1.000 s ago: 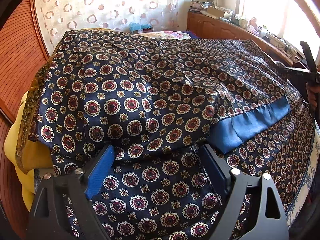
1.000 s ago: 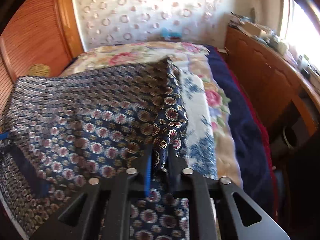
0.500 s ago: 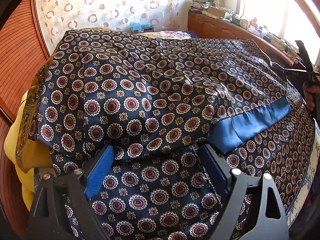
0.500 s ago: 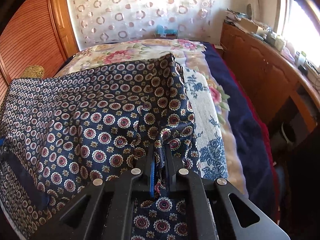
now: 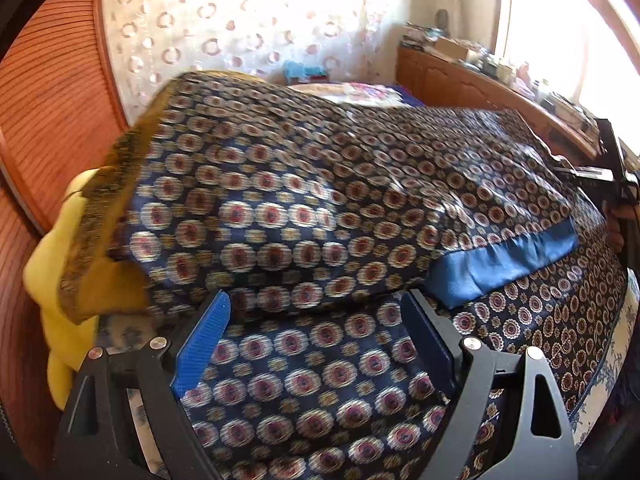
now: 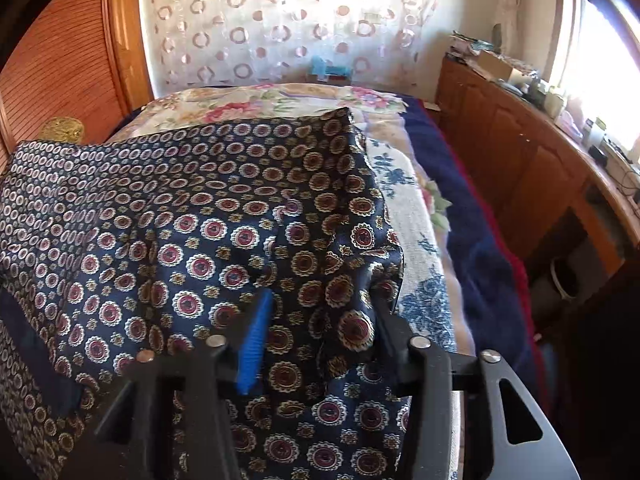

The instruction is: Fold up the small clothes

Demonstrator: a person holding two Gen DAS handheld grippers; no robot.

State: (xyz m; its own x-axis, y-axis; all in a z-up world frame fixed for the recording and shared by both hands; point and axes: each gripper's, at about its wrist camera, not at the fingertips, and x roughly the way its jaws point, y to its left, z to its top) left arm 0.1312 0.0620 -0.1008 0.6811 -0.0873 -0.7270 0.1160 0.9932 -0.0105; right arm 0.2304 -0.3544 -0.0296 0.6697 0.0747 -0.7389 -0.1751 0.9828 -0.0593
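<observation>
We hold the left hand-held gripper [image 5: 316, 344] spread above the patterned garment [image 6: 224, 216]; the right hand-held gripper [image 6: 320, 320] is opening, fabric loose between its jaws.

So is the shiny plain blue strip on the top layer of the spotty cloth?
Yes, the plain blue band edges the folded-over top layer of the patterned cloth, above the lower layer.

The right gripper [image 6: 320, 312] is opening its fingers, releasing the patterned garment [image 6: 224, 216] (left-wrist view now blurred).
</observation>
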